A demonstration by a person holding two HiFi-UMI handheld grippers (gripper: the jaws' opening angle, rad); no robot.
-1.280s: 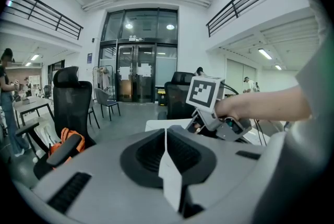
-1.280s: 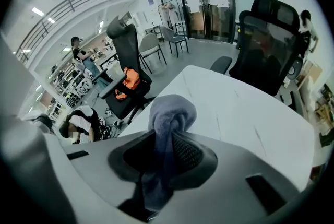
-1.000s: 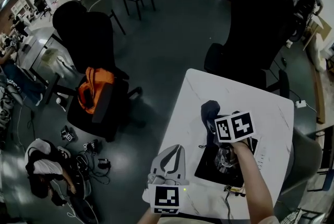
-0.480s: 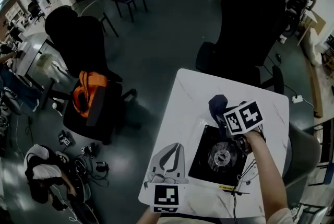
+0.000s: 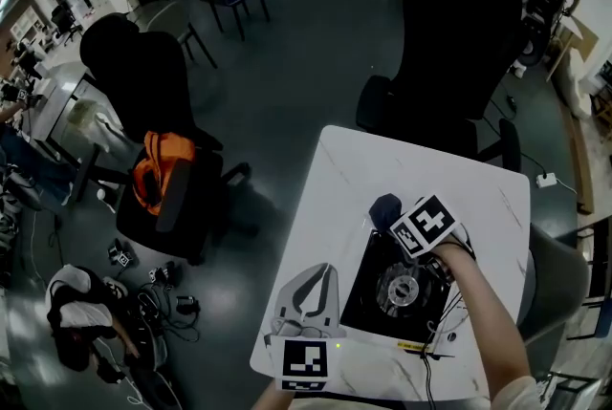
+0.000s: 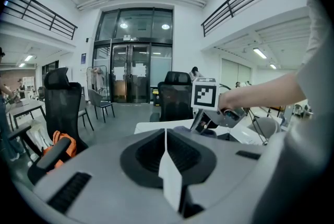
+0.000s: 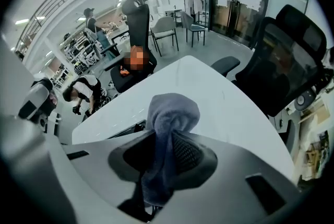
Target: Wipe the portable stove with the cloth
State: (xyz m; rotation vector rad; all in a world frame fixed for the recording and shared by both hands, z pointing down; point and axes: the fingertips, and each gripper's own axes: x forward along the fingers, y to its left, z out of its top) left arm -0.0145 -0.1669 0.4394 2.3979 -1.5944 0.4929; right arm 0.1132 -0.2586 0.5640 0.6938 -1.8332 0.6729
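- The white, marble-patterned square table [image 5: 382,164] carries a black, flat portable stove [image 5: 368,298] with a round metal burner [image 5: 402,287] in its middle. The stove lies on the near half of the table, closer to the right edge.
- The right gripper [image 5: 392,215] is over the far left corner of the stove. Its jaws are clenched on a blue-grey, crumpled cloth [image 7: 171,113], and the bunched end sticks out past the jaw tips.
- In the head view the cloth [image 5: 384,205] lies at that corner of the stove. I cannot tell if it presses on the surface.
- The left gripper [image 5: 320,276] is at the near left corner of the table, just beside the stove's left edge. Its jaws are pressed together with nothing between them.
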